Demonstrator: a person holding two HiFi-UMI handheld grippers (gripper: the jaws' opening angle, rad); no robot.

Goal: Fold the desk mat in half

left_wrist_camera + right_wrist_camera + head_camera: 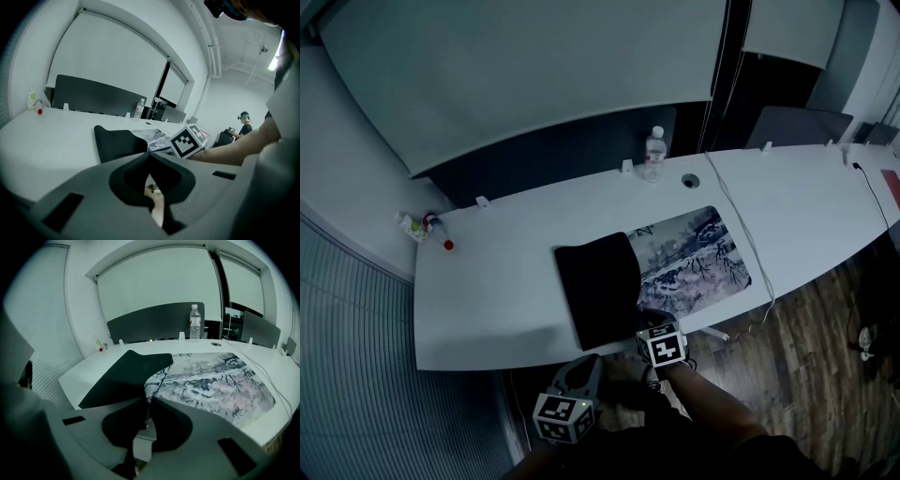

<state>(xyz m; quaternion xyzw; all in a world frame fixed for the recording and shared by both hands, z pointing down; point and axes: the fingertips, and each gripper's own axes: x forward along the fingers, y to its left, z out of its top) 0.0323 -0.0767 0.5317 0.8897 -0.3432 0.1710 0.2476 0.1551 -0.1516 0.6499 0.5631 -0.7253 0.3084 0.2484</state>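
Black underside shows on the left part of the desk mat (pixel 675 262), which lies along the near edge of the desk (pixel 487 309) with that side turned over onto the printed face. My right gripper (pixel 147 401) has its jaws pinched almost together on the mat's turned-over edge, right at the desk's near edge; the material runs straight into the jaw tips. My left gripper (pixel 150 157) hangs off the desk, below the near edge and apart from the mat, jaws together on nothing. To fold well, I judge I should carry the pinched edge low and level towards the desk's right end, so the flap rolls down flat. The free gripper should take the flap's far corner so both corners land square.
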